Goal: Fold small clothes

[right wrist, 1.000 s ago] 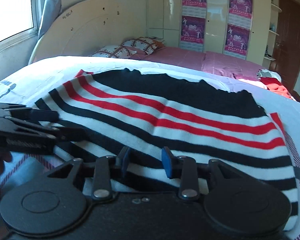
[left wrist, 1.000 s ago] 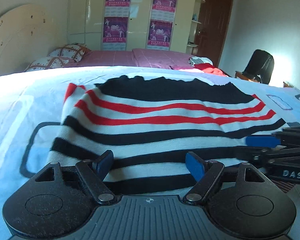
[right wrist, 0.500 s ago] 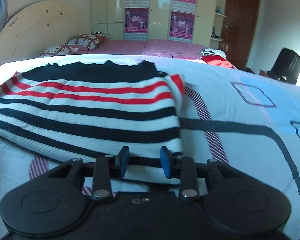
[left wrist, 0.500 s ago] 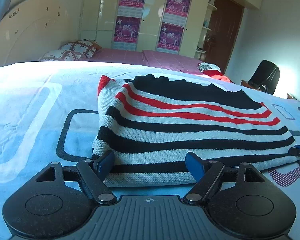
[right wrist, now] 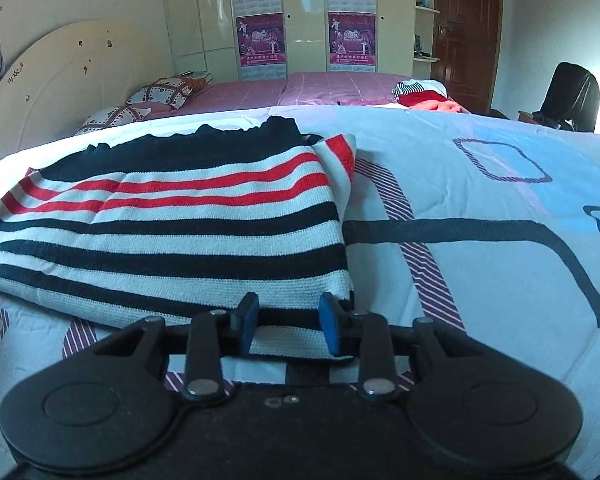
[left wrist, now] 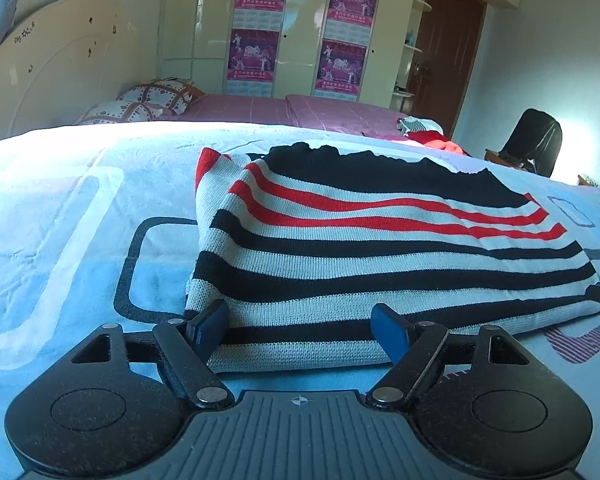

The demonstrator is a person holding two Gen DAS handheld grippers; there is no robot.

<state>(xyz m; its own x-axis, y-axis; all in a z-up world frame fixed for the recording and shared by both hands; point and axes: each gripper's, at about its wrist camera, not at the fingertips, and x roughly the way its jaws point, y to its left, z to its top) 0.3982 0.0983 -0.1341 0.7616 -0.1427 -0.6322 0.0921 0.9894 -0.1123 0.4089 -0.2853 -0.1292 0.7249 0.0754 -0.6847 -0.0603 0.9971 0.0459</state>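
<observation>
While both grippers sit at the near hem of the striped sweater, the main risks lie in how that hem gets picked up. Nearest the left camera, the left gripper has its blue fingertips spread wide across the near left corner of the garment, with no pinch on the knit. If it closes from this spread it may bunch a broad pleat of fabric, or catch only the top layer of what looks, by its thick rounded edges, to be an already doubled stack, and the layers would then slide apart when lifted.

Nearest the right camera, the right gripper holds its jaws narrower over the near right corner, with the white hem band showing between the pads; they do not visibly press on it, so it reads as open. A close here could bite the printed bed cover along with the knit and drag the bedding up.

Farther out, the sweater lies flat in the middle of the bed, its black band at the far edge. An uneven lift of the two corners would probably skew the stripes and leave a crooked fold, and the soft knit may sag between the hands.

Beyond it, the pink bed and wardrobe are well apart and pose no hazard.
</observation>
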